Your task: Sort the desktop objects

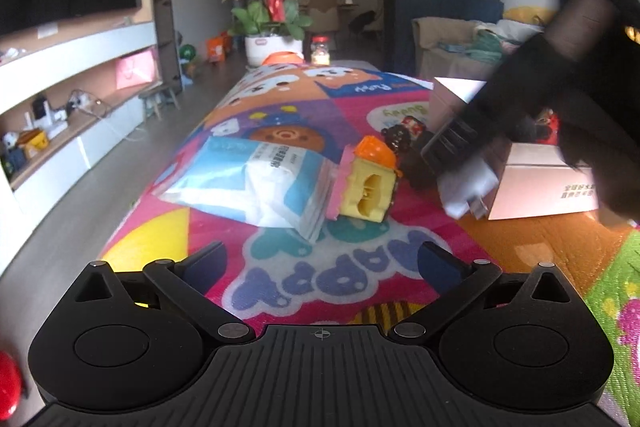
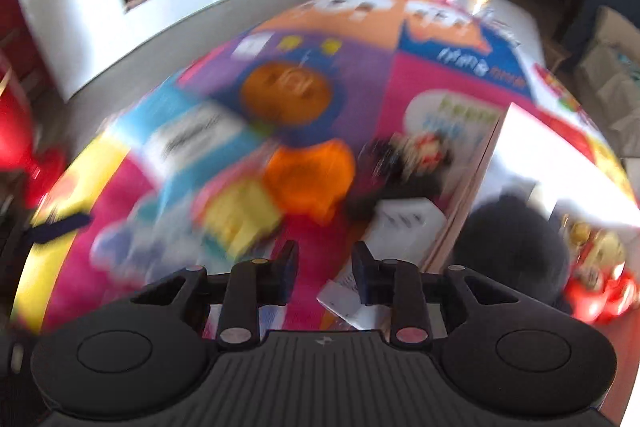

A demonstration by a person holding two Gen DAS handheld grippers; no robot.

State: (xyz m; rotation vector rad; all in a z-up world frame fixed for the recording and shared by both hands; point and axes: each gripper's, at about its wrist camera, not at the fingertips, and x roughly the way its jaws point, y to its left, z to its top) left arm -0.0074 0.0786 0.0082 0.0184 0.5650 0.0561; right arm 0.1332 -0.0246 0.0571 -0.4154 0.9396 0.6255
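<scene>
Toys: yellow block (image 1: pixel 368 187), tissue pack (image 1: pixel 248 183) and white charger (image 1: pixel 466 187) on table (image 1: pixel 520 243) beside box (image 1: pixel 544 183) | left gripper (image 1: pixel 320 263) jaws wide, empty, waiting | right gripper (image 2: pixel 325 267) jaws narrow, nothing gripped, nearing charger, likely next for boxing.

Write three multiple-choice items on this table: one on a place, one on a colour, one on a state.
1. The toy house lies: A) beside the tissue pack B) in the white box C) on the floor.
2. Its roof is: A) green B) orange C) black.
3. The left gripper has its jaws: A) shut on the house B) shut on the pack C) open, empty.
Key: A, the house touches the pack's edge on the mat; B, the orange top shows clearly; C, the jaws stand wide apart over bare mat.
</scene>
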